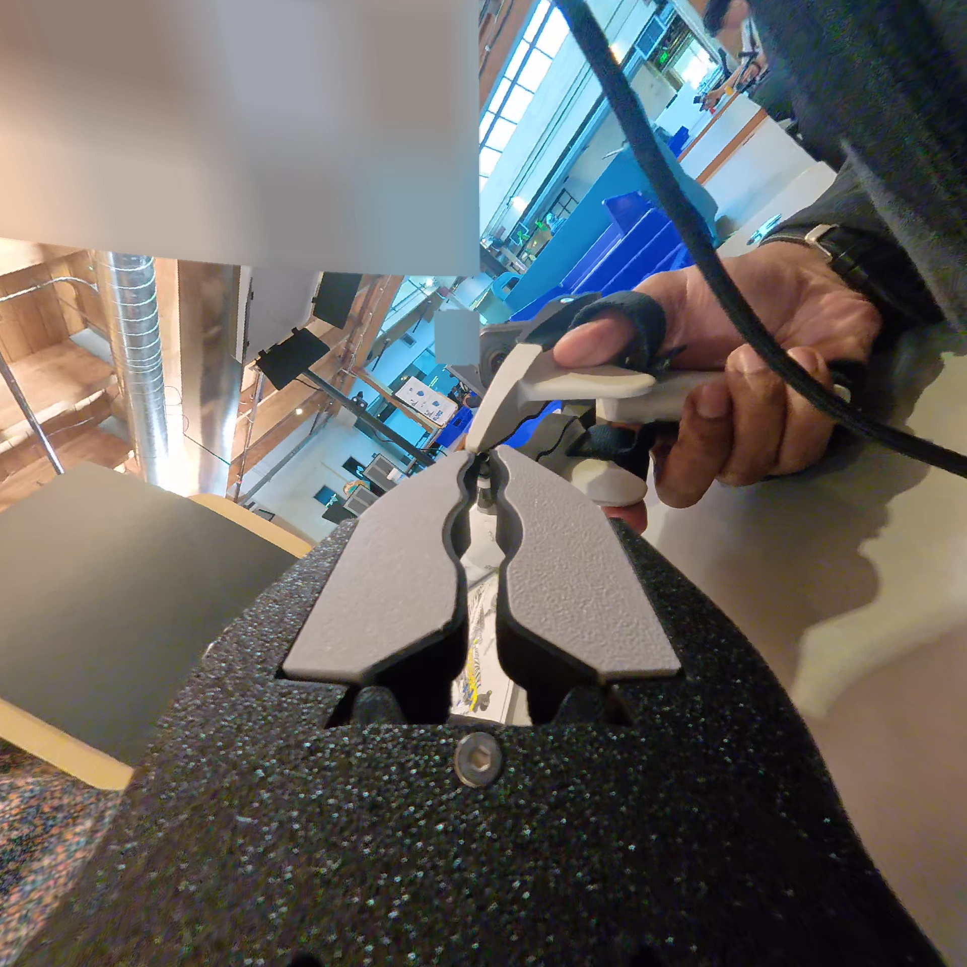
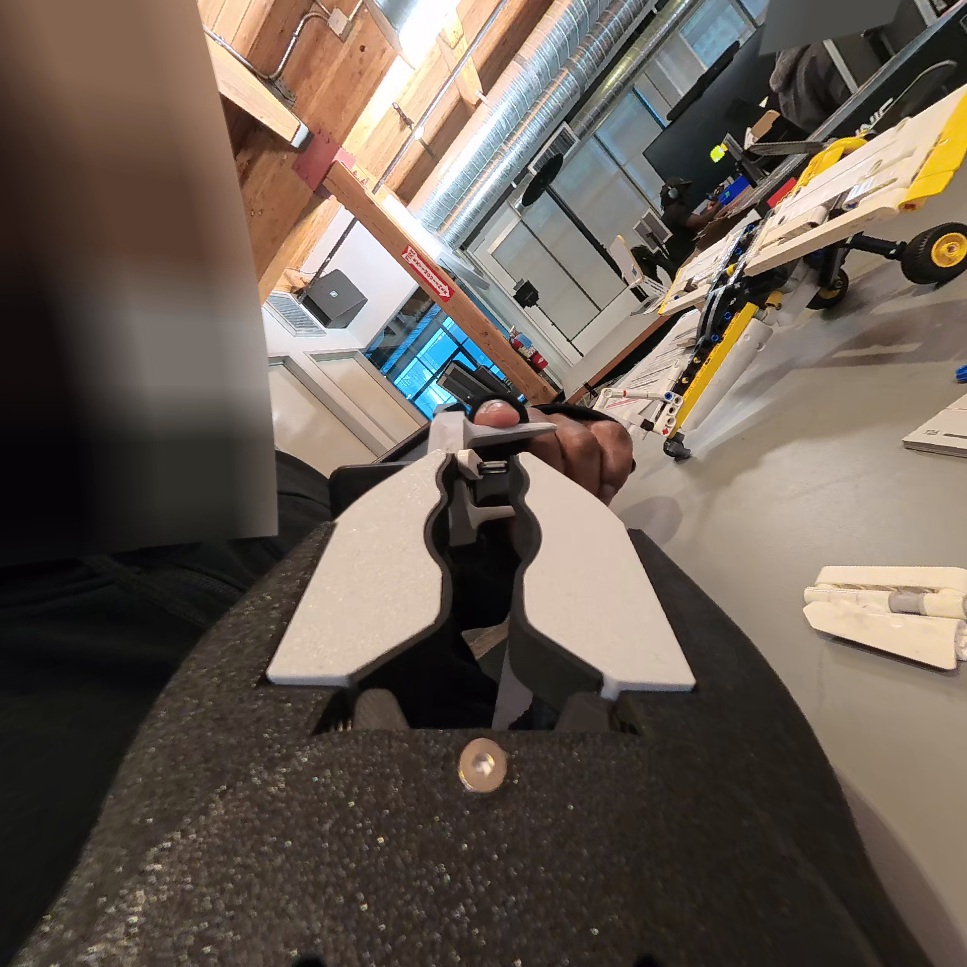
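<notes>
Mostly hidden: small dark part [image 1: 482,484] between left hand-held gripper [image 1: 481,460] fingertips.

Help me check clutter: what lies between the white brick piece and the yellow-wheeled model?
Right wrist view: between white brick piece and yellow-wheeled model, mostly bare grey table, plus a booklet at the right edge.

The left gripper's fingers [image 1: 397,565] are showing a matt, finely pebbled grey plastic, seated in a rough, speckled black body [image 1: 471,837] with a shiny metal screw [image 1: 478,758]. Just past their tips the other gripper's smooth pale plastic handle [image 1: 581,384] is lying in a hand [image 1: 759,366] under black cloth straps, with a braided black cable [image 1: 680,209] crossing. To the right gripper's [image 2: 484,471] right, a smooth matt grey tabletop [image 2: 785,523] is carrying a glossy white and yellow plastic brick model [image 2: 837,199]. Bare wood beams [image 2: 366,199] and a ribbed shiny metal duct [image 2: 523,120] are running beyond.
</notes>
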`<state>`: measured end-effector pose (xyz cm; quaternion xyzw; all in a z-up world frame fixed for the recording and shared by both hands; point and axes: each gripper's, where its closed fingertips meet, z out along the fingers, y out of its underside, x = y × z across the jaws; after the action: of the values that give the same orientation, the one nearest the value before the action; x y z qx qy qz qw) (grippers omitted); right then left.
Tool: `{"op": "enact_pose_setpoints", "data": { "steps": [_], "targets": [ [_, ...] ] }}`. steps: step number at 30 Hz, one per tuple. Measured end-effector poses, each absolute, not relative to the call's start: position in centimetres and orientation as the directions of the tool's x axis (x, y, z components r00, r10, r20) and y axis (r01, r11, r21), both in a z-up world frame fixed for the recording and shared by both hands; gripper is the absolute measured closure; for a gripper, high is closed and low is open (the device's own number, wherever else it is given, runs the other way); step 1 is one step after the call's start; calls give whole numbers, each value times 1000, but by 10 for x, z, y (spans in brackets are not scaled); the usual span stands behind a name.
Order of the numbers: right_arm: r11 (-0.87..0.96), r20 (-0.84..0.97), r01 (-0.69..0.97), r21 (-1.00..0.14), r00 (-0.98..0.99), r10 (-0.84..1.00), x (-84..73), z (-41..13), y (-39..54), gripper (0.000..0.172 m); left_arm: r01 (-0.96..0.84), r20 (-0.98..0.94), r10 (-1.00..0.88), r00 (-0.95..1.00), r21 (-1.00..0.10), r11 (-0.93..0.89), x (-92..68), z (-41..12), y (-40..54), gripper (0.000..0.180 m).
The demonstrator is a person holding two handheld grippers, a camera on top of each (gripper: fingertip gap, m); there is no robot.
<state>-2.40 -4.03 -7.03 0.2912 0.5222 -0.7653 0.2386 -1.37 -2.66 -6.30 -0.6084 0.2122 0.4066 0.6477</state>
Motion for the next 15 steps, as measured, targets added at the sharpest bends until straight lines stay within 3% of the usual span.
{"op": "enact_pose_setpoints", "data": {
  "steps": [15],
  "targets": [
    [-371, -664, 607, -703, -747, 34, -27, -72, -39, 154, -758, -745, 265, 612, -648, -72, -17, -65, -26, 176]
  ]
}}
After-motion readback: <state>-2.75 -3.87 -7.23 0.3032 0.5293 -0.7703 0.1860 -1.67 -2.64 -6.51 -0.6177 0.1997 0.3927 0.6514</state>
